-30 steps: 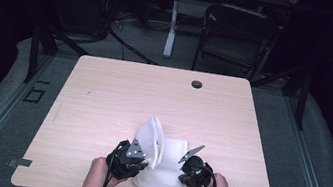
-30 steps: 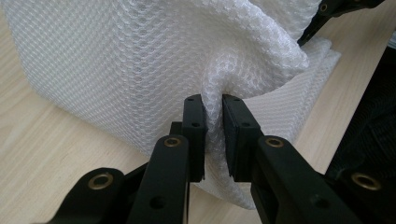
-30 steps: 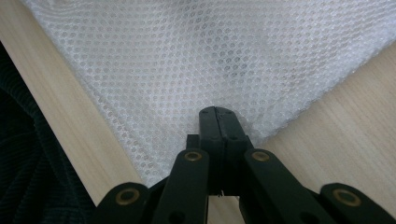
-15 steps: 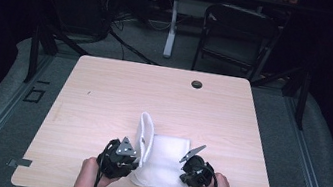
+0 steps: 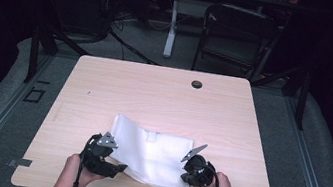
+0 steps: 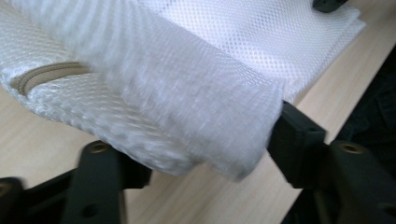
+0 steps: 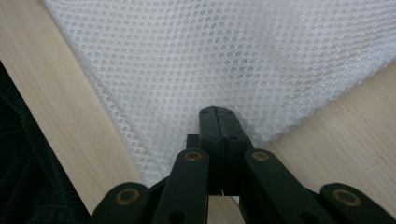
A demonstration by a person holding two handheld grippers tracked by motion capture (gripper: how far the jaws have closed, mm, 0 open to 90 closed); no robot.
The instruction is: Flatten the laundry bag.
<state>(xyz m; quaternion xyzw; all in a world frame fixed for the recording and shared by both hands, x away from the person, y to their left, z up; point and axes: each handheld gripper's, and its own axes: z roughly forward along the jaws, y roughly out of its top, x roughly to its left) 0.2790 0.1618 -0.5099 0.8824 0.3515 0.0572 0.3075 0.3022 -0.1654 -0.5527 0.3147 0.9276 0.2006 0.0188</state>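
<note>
A light wooden table (image 5: 163,98) with a dark grommet hole (image 5: 197,84); behind it stands a black chair (image 5: 236,39).

A: Table (image 5: 163,98) evenly lit from above; surroundings fall to near black, shadows faint.

B: Left gripper view: white mesh cloth (image 6: 187,88) streaked by motion blur, jaws soft. Right gripper view: weave crisp, no glare

The mesh cloth (image 5: 154,155) lies on the table (image 5: 154,96) near its front edge, between both tools.
</note>
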